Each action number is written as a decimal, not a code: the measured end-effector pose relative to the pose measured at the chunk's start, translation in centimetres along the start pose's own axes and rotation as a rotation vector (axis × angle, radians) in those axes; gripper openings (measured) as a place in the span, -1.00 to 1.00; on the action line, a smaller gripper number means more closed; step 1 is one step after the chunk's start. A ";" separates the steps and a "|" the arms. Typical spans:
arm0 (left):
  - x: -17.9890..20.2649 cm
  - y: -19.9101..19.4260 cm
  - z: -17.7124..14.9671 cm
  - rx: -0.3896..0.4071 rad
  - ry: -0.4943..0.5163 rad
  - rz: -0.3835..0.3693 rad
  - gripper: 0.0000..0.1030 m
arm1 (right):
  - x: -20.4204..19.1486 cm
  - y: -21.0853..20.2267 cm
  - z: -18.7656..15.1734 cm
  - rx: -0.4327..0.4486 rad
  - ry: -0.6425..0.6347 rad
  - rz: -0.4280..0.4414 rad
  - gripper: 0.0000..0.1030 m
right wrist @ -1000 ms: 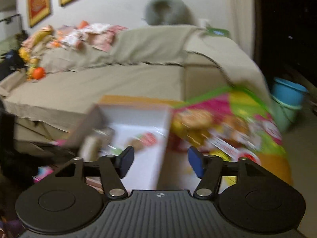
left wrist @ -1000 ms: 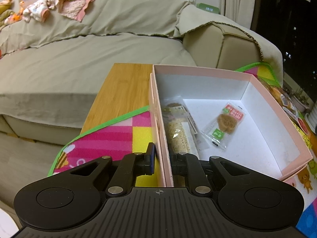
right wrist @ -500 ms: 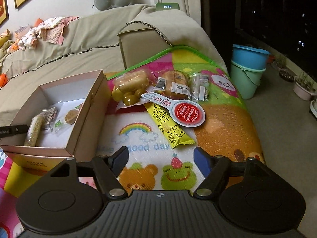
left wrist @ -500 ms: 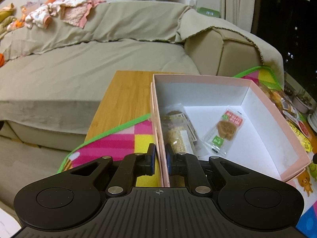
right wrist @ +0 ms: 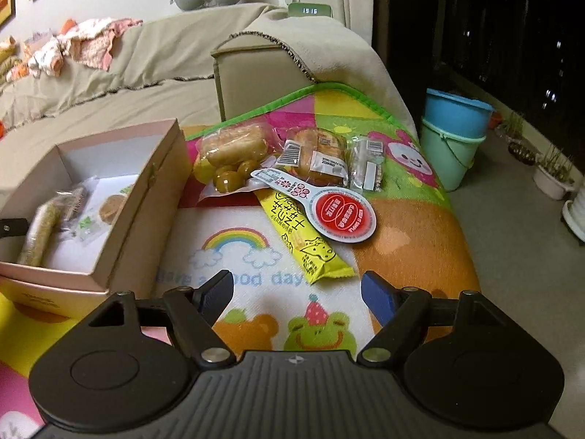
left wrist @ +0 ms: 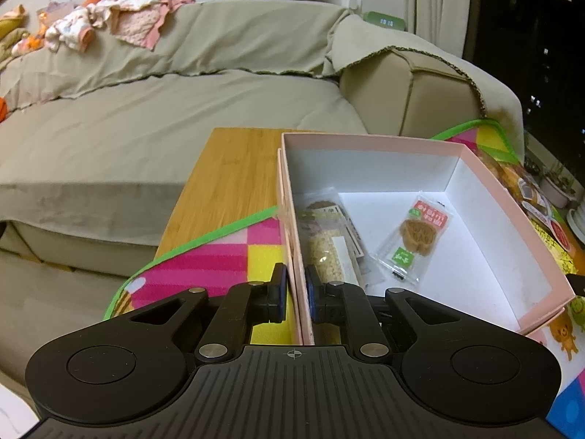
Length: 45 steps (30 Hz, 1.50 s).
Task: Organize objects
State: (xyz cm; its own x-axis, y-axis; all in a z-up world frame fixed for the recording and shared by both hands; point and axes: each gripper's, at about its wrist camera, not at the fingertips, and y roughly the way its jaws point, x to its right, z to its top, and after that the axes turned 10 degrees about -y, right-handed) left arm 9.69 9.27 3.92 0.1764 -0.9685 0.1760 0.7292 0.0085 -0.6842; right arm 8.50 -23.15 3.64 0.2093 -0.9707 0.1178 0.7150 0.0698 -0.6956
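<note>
My left gripper (left wrist: 294,291) is clamped on the near wall of the pink box (left wrist: 519,219), lower centre of its view. My right gripper (right wrist: 298,292) stands open over bare mat (right wrist: 226,234), its jaws having just widened with nothing between them. Just beyond it lies the yellow snack bar (right wrist: 303,241), clear on both sides. The mat reads "good day". Farther up, a red-disc packet (right wrist: 329,208), then the bread (right wrist: 234,146). A clock (right wrist: 310,10) shows 19:16.

One box (right wrist: 142,216), five snacks (right wrist: 307,245) outside (perhaps three inside)
</note>
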 end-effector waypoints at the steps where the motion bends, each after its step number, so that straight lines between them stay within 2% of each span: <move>1: 0.0 0.0 0.0 0.000 0.000 -0.001 -0.75 | -0.1 0.3 0.2 -0.004 -0.004 -0.002 0.51; 12: -0.3 0.0 0.0 -0.003 -0.005 -0.010 -0.75 | -0.5 1.5 1.1 0.001 -0.055 0.009 0.51; 16: -0.4 0.0 0.0 -0.003 -0.008 -0.012 -0.75 | 1.4 2.0 3.2 0.038 -0.039 0.025 0.53; 17: -0.4 0.0 0.0 -0.002 -0.009 -0.012 -0.75 | 2.4 2.5 4.4 0.047 -0.016 0.025 0.61; 23: -0.4 0.1 0.1 -0.006 -0.013 -0.015 -0.74 | 8.1 9.0 10.7 0.008 0.205 0.031 0.64; 28: -0.4 0.0 0.0 -0.008 -0.008 -0.019 -0.74 | 8.2 14.1 12.6 -0.043 0.231 -0.014 0.64; 30: -0.4 0.0 0.0 -0.006 -0.009 -0.019 -0.73 | 7.9 14.5 12.4 -0.044 0.224 0.021 0.57; 32: -0.4 0.1 0.1 -0.004 -0.011 -0.019 -0.74 | 7.3 14.2 11.8 -0.049 0.205 0.075 0.46; 34: -0.4 0.1 0.1 -0.002 -0.015 -0.021 -0.74 | 6.4 13.6 10.9 -0.071 0.151 0.122 0.23; 36: -0.4 0.1 0.0 -0.002 -0.017 -0.023 -0.74 | 5.6 12.5 10.0 -0.073 0.107 0.108 0.08; 45: -0.3 0.2 0.1 -0.003 -0.018 -0.019 -0.74 | 6.5 3.4 7.2 0.031 0.099 0.108 0.06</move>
State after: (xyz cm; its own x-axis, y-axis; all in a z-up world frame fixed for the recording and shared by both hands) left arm 9.82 9.60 3.79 0.1739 -0.9639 0.2018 0.7309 -0.0109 -0.6824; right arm 17.11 -27.62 7.10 0.2206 -0.9750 -0.0281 0.7127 0.1808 -0.6778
